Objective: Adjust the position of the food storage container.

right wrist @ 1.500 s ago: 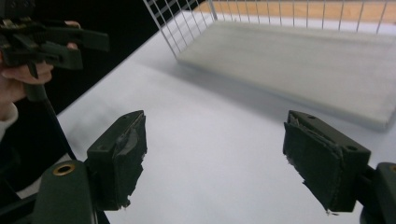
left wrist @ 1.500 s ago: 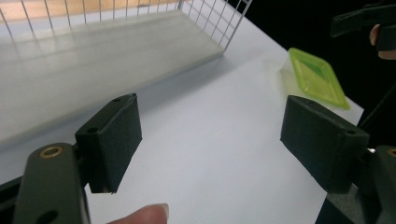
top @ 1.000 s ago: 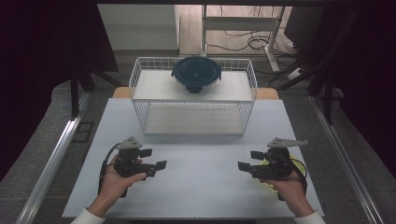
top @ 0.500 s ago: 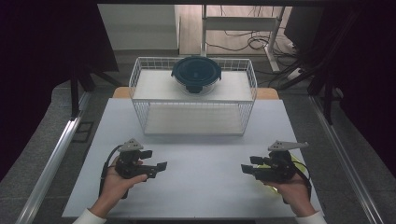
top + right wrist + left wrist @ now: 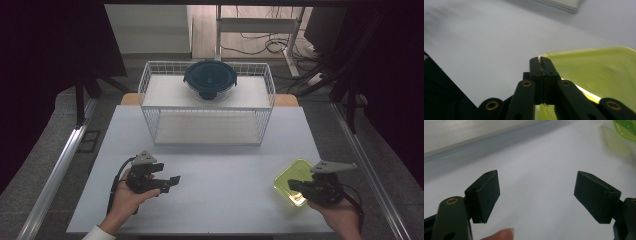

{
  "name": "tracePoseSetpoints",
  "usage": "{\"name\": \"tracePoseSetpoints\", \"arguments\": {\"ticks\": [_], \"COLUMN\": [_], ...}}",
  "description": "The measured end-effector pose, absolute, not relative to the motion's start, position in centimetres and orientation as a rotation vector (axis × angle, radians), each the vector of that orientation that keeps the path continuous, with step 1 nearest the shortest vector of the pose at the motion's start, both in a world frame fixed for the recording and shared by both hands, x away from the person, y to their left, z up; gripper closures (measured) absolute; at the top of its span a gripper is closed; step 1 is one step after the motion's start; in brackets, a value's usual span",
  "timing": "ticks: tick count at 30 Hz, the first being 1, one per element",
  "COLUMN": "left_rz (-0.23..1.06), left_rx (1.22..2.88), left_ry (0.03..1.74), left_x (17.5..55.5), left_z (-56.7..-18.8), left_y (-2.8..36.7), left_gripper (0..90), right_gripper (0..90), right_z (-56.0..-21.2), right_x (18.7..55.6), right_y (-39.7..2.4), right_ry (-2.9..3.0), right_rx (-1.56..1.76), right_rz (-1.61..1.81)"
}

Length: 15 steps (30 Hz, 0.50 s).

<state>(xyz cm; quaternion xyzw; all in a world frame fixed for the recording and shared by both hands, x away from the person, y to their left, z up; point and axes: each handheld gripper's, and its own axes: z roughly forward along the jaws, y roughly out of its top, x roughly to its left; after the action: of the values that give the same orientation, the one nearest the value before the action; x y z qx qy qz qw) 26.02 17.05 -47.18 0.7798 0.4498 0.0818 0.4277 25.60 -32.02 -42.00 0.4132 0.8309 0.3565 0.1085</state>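
At table's right front: right gripper (image 5: 295,186) jaws just closing, now clamped on yellow-green lid (image 5: 292,180) rim. Left gripper (image 5: 167,176) wide open, empty. Step: lid grasped; next prob. lift twd dark bowl (image 5: 210,79) in wire basket (image 5: 150,107).

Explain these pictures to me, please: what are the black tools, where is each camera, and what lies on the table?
No machine moves here. A person holds a hand tool in each hand, and each tool has two black fingers that open and close. The high view looks down on the white table from above the person. The other two cameras ride on the tools and look along their fingers.

The left gripper is open and holds nothing. The fingers of the right gripper have just been closing, and they now seem to pinch the corner of a yellow-green see-through dish near the table's right edge. Whether it is a dish or a lid is hard to say.

At the far side stands a white wire basket with a dark blue round bowl in it.
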Motion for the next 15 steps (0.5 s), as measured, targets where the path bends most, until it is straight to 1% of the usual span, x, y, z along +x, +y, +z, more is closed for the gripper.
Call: {"name": "tracePoseSetpoints", "arguments": {"ticks": [7,12,15], "left_rz": [0.190,0.183,0.186], "left_rx": [1.962,1.979,1.981], "left_ry": [1.124,1.121,1.126], "left_x": [26.3,26.6,26.7], "left_z": [-47.4,-47.7,-47.8], "left_y": [16.7,16.3,16.3], "left_gripper": [20.5,20.5,20.5], "right_gripper": [88.2,88.3,88.3], "right_z": [-43.2,-43.9,-45.4], "right_x": [24.0,23.4,23.2], "right_y": [-35.7,-36.6,-37.0], "right_ry": [2.410,2.421,2.435], "right_rx": [1.344,1.389,1.439], "right_rz": [0.860,0.795,0.661]}}
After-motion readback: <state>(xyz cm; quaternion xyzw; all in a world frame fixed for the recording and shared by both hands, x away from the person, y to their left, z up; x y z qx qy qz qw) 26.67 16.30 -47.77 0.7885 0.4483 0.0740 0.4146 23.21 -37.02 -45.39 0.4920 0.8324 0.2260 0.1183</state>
